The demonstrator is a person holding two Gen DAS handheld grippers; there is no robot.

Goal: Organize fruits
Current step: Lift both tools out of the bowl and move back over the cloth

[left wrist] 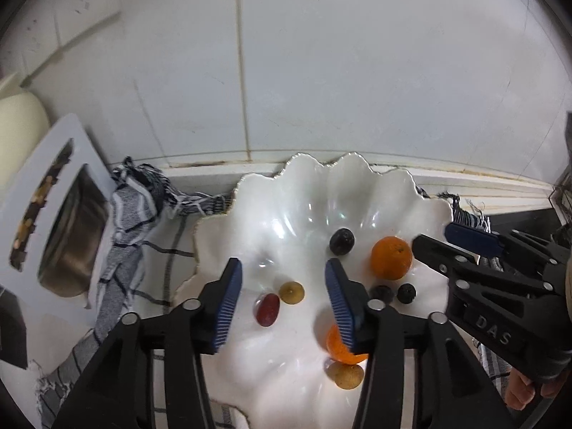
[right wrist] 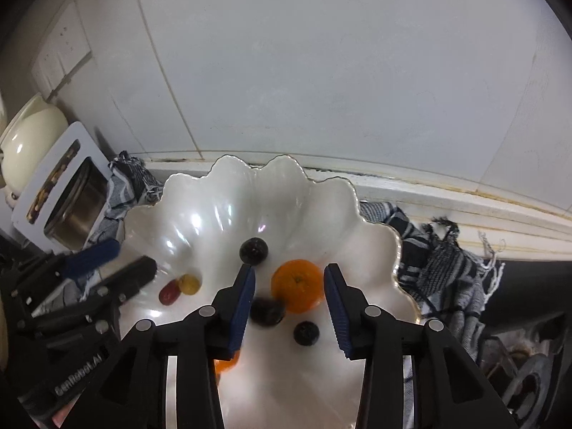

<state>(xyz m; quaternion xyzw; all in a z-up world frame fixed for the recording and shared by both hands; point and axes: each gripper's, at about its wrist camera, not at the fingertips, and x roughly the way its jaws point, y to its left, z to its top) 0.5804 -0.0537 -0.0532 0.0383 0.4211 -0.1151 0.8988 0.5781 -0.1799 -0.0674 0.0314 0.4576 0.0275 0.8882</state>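
Fruits lie loose in the scalloped white bowl; both grippers, left and right, hover with fingers apart and empty, suggesting a release step done, next needing withdrawal.

The white scalloped ceramic bowl is glossy and pearly. The black-and-white woven cloth beneath looks coarse with frayed fringes. The round orange tangerine has dimpled, matt skin; the dark round grape shines smooth. The steel cup looks brushed
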